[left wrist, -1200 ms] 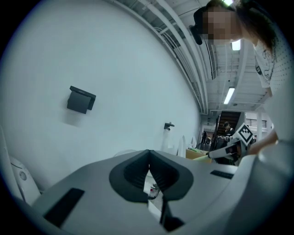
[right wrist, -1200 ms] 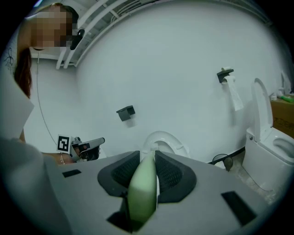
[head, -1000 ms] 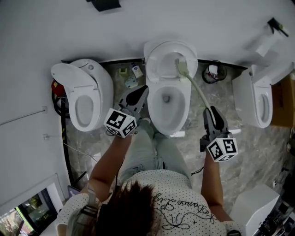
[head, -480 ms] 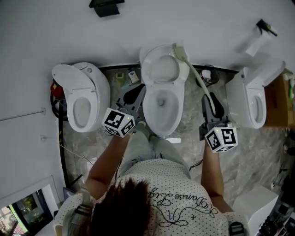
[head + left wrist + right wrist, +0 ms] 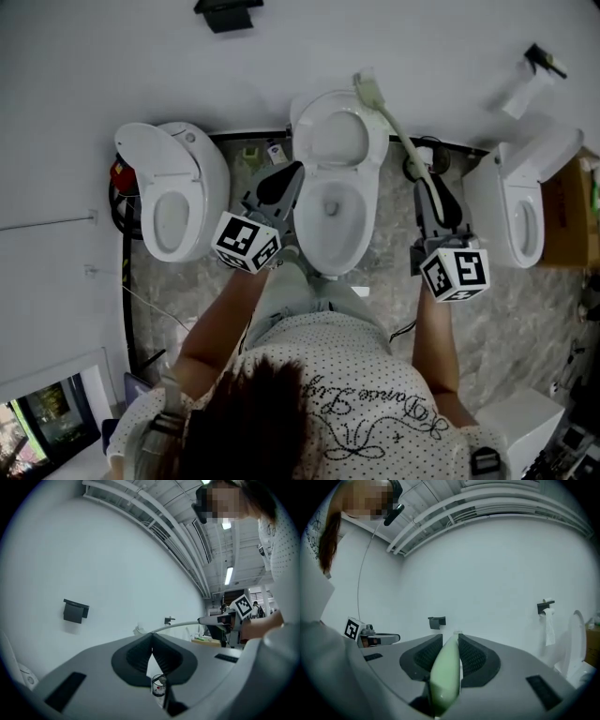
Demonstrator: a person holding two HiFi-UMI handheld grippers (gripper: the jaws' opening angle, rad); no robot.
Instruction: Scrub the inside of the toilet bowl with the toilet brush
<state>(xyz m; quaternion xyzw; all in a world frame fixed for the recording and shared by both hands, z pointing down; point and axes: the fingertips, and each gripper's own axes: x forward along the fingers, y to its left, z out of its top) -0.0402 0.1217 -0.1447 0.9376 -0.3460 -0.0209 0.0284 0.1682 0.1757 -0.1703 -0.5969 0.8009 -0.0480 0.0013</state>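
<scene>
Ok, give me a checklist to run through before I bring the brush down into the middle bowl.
1. Brush gripped: ok. The right gripper is shut on its handle.
2. Brush head over the bowl: not ok. It is up against the wall, beyond the raised lid.
3. Bowl open: ok. The lid is up.
4. Left gripper out of the way: ok. It is shut, empty, by the bowl's left rim.
5. Bowl free of objects: ok, as far as the head view shows.
6. Cleaner in the bowl: cannot tell.
</scene>
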